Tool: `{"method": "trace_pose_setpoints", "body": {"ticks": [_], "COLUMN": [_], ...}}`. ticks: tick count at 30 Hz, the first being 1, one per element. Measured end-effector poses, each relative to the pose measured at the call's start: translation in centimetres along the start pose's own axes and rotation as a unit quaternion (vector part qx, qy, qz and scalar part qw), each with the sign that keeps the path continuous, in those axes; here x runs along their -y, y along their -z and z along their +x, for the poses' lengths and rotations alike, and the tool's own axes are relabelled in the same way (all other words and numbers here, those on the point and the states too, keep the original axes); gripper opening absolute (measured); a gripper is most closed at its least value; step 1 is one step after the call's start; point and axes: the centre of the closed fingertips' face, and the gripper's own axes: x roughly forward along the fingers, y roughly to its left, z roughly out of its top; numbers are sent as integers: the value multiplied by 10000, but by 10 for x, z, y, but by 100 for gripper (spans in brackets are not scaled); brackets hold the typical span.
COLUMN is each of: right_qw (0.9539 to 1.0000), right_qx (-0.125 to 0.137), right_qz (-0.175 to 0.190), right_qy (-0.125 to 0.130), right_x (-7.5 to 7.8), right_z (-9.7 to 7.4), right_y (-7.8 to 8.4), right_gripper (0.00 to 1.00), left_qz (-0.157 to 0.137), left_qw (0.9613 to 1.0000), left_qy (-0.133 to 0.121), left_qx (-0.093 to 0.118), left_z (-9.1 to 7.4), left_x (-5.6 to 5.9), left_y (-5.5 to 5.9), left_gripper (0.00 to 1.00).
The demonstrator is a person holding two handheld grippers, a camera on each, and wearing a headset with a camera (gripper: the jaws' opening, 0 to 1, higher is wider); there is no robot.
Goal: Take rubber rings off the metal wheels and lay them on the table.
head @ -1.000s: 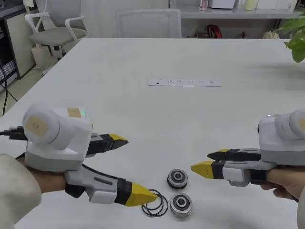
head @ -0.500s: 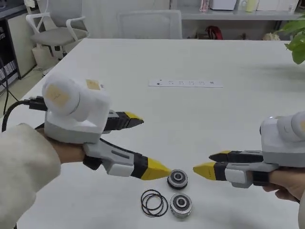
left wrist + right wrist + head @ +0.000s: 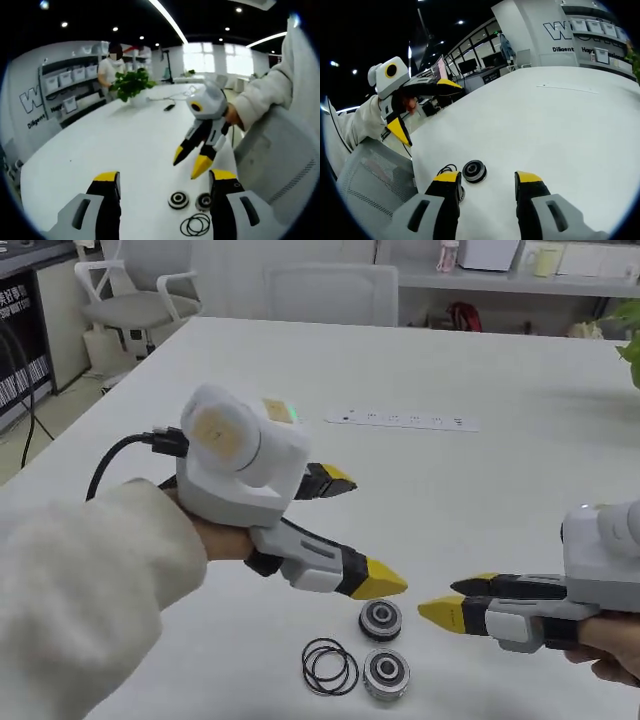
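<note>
Several black rubber rings (image 3: 328, 667) lie on the white table (image 3: 450, 490); my left gripper (image 3: 375, 535), gaping empty like my right gripper (image 3: 442, 598), has lifted toward the round metal wheels (image 3: 381, 619).

The right hand-held gripper (image 3: 487, 177) was seen with its jaws parted over the white surface (image 3: 555, 125). A metal wheel (image 3: 474, 171) was laid just beyond the left jaw's tip. The left hand-held gripper (image 3: 425, 107) was held raised at upper left, jaws spread.
</note>
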Motion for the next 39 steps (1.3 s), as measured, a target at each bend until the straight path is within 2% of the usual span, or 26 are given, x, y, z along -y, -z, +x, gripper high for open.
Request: {"method": "trace_pose_setpoints", "body": {"ticks": [3,6,9,12,14,19,21,24,30,33,35,39], "right_qw": [10000,10000,10000,10000,10000,10000,9999,9996,9986,9971,9968,9961], "right_qx": [30,30,13,-13,-29,-42,-60,-131,-305,-460,-497,-559], "right_qz": [3,-1,5,-14,-26,-68,-99,-249,-416,-594,-621,-676], "right_qy": [-3,-1,4,-3,-8,14,34,20,-69,-82,-68,-47], "right_x": [0,1,1,2,3,4,4,1,-7,-10,-11,-12], "right_z": [0,-1,-1,0,1,1,3,7,15,20,22,27], "right_y": [-1,-1,0,1,2,4,5,8,15,22,24,28], "right_gripper": [40,39,39,39,39,38,37,34,32,30,29,26], "left_qz": [13,165,246,387,463,339,263,226,396,367,330,220], "left_qw": [10000,9998,9997,9991,9986,9991,9994,9992,9975,9970,9964,9966], "left_qy": [21,4,-23,-102,-145,-223,-161,59,408,486,496,474], "left_qx": [43,93,56,-142,-202,-147,-158,-317,-417,-481,-601,-630], "left_z": [4,8,12,17,19,25,27,29,36,40,41,43], "left_x": [-2,-7,-11,-15,-15,-15,-12,-2,15,18,18,17], "left_y": [-7,-16,-17,-7,0,15,24,39,52,62,70,76], "left_gripper": [73,71,67,62,59,51,49,46,40,36,35,33]}}
